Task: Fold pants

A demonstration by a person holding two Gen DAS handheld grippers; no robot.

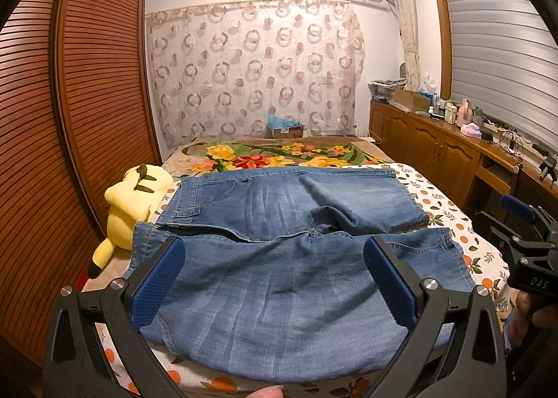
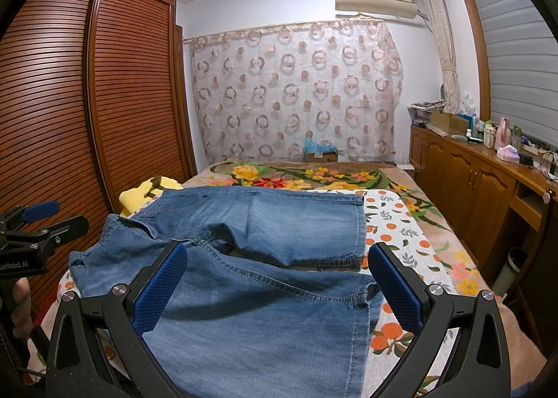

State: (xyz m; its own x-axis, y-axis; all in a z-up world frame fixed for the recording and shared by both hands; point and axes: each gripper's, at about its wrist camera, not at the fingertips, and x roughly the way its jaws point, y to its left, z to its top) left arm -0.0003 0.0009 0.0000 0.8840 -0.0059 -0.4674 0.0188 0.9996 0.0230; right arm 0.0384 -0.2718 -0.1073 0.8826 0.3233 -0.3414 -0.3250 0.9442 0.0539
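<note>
Hovering tongs (image 1: 273,258) over jeans (image 1: 296,258)

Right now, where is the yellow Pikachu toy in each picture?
Left wrist view: the yellow plush toy lies at the left, in full view, beside the jeans on the bed's wardrobe side.
Right wrist view: only the plush's top peeks out behind the far left corner of the jeans.
Shared landmark: the circle-patterned curtain on the far wall, beyond the bed.
</note>
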